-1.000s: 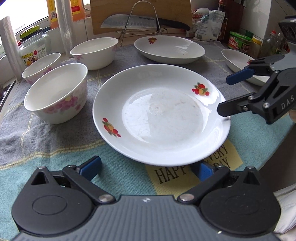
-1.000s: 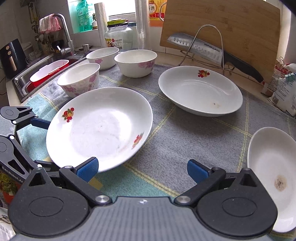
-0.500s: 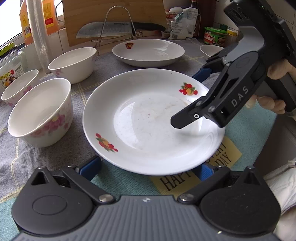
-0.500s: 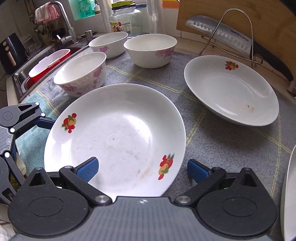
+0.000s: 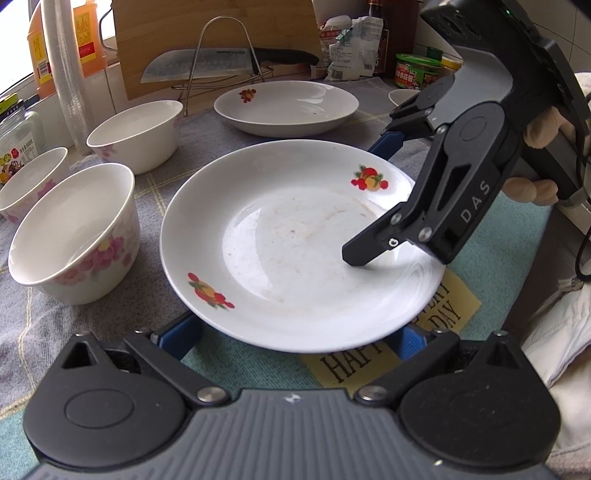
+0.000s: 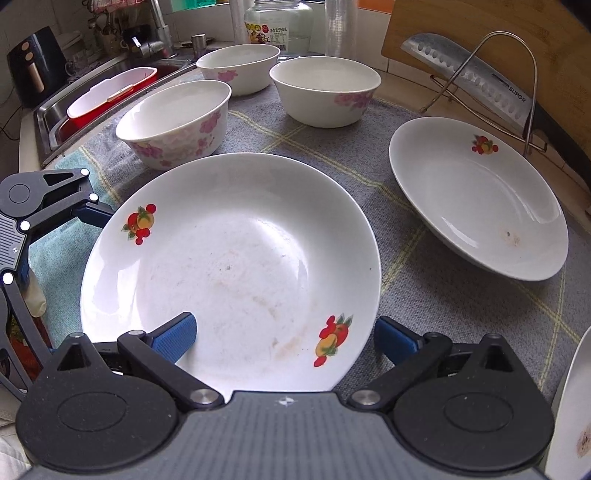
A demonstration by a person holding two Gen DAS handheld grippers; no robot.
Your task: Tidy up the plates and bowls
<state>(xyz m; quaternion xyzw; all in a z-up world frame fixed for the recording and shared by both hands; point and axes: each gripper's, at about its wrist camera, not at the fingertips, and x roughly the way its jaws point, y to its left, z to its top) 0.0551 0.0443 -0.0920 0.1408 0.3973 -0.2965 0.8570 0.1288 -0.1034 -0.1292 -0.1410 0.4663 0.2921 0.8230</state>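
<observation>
Plates and bowls lie spread over a grey checked cloth (image 6: 332,155) on the tabletop. Nearest both cameras sits a round white ceramic plate (image 5: 295,243) (image 6: 229,266), shallow and glossy, with a red-and-orange fruit motif printed at two opposite spots on its rim and faint brownish smears across its centre. The right gripper (image 6: 284,332) (image 5: 369,199) straddles this plate's edge with its jaws apart: one blue-padded finger (image 6: 173,334) reaches over the inside of the plate, the other lies outside the rim. The left gripper (image 5: 299,334) (image 6: 48,236) sits low at another part of the plate's edge, jaws spread wide, its blue pads partly hidden under the rim; whether they touch the plate I cannot tell.

A second white fruit-print plate (image 6: 476,195) (image 5: 286,105) lies well apart toward the wooden cutting board (image 5: 214,33), with a small brown stain inside. Three white bowls with pink flower prints stand in a cluster: one (image 6: 177,122) (image 5: 74,232) just beside the near plate, two more (image 6: 238,68) (image 6: 325,92) behind it. A third plate's edge (image 6: 569,410) shows at the far right of the right wrist view, stained brown.
</observation>
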